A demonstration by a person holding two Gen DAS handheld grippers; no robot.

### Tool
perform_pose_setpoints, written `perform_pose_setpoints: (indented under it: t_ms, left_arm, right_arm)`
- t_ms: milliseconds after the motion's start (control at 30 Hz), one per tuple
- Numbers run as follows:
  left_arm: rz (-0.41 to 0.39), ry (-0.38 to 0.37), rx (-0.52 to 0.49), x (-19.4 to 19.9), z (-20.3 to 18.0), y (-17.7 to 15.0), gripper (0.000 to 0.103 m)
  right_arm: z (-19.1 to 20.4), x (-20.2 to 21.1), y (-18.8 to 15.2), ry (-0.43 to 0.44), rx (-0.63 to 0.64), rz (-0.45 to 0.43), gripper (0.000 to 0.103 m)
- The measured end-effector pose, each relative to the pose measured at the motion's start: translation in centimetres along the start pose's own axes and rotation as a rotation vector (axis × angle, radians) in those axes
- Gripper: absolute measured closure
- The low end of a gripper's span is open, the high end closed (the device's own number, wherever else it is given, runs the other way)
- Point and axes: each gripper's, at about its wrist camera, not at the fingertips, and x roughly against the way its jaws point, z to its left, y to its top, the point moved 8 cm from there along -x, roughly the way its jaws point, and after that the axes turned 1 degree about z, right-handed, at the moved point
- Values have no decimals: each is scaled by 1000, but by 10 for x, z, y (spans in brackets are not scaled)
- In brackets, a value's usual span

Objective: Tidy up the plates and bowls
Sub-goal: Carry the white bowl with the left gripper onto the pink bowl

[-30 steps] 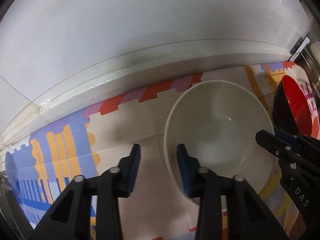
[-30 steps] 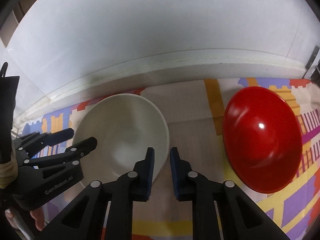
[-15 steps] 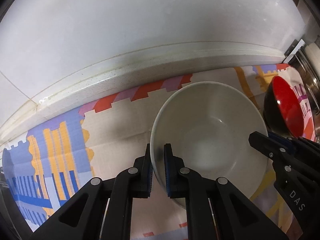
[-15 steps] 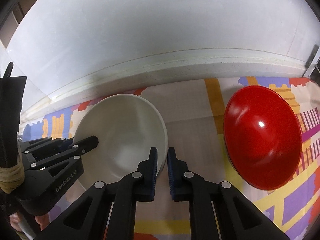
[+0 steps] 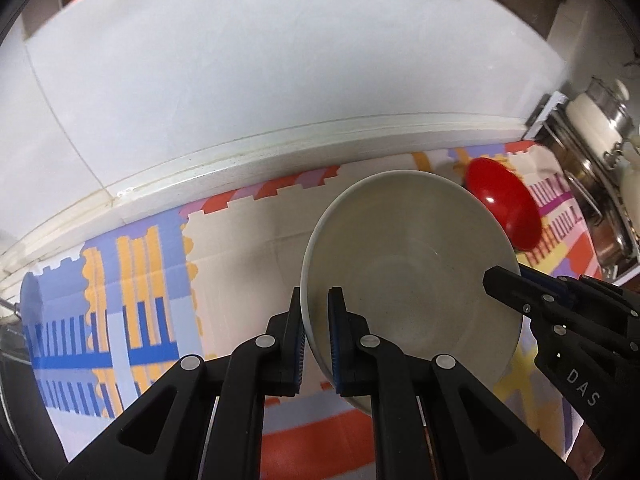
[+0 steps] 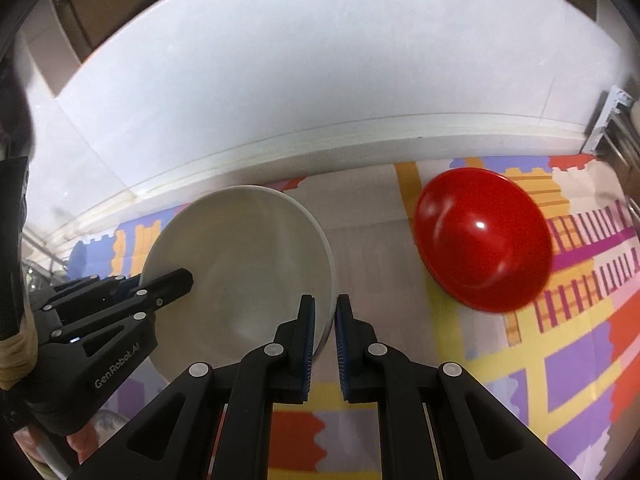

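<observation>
Here the white bowl (image 5: pixel 412 264) is gripped from two sides: the left gripper (image 5: pixel 317 332) is clenched on its left rim, one of the fingers (image 5: pixel 338 340) inside and the other outside, and the right gripper (image 6: pixel 324 336) is clamped on the opposite rim in the same way. In the left wrist view the right gripper (image 5: pixel 504 280) is seen reaching over the bowl's far edge, and in the right wrist view the left gripper (image 6: pixel 176 280) is seen likewise. The bowl appears to be held just above the patterned mat (image 5: pixel 132 280) that covers the bench, though contact with the mat cannot be judged, since the bowl's underside is hidden. A red bowl (image 6: pixel 482 240) is seen on the mat to the right, apart from the white bowl; in the left wrist view the red bowl (image 5: pixel 508 208) is partly covered by the white bowl's rim. A pale ledge (image 5: pixel 248 156) and a white wall (image 5: pixel 280 60) close off the mat at the back. At the far right, metal pots with lids (image 5: pixel 600 116) are stacked in a rack, cut off by the frame edge and too warped to be made out well. The lower part of each view is blocked by the gripper bodies, and part of a hand (image 6: pixel 24 444) is glimpsed at the lower left of the right wrist view.
</observation>
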Motion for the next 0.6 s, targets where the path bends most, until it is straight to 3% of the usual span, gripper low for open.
perform_pose_setpoints:
  t_ms: [300, 600]
  left_arm:
    - [-53, -31, -19, 42, -28, -22, 91]
    - [-50, -56, -20, 69, -48, -51, 91]
  right_arm:
    - [0, 48, -23, -15, -4, -55, 91]
    - [-3, 81, -53, -19, -19, -70, 91]
